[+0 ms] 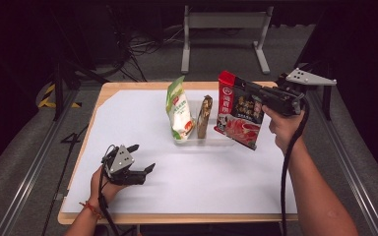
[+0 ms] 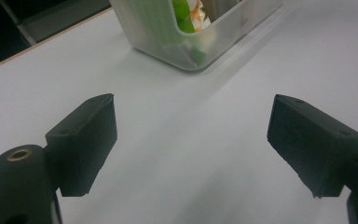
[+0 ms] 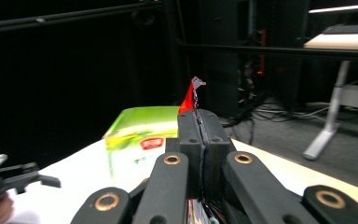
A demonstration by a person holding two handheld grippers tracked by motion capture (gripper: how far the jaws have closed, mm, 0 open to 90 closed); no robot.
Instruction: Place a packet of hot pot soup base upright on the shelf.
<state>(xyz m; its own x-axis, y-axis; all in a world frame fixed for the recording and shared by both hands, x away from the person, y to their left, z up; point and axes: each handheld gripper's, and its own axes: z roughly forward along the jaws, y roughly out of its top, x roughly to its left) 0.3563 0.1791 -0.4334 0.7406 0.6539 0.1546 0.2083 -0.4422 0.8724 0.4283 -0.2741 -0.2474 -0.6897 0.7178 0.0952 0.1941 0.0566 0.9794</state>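
Observation:
My right gripper (image 1: 248, 88) is shut on the top edge of a red food packet (image 1: 238, 110), which hangs in the air over the right end of a clear plastic tray (image 1: 211, 141). In the right gripper view the jaws press together on the packet's thin red edge (image 3: 189, 97). A green and white packet (image 1: 178, 110) and a slim brown packet (image 1: 204, 116) stand upright in the tray. My left gripper (image 1: 140, 157) rests on the white mat at the front left, open with nothing between its fingers (image 2: 86, 140). The tray's corner (image 2: 186, 44) lies ahead of it.
The white mat (image 1: 187, 172) covers most of the wooden table (image 1: 108, 88). A grey metal stand (image 1: 224, 34) is on the floor behind the table, with cables beside it. Rails run along both sides of the table.

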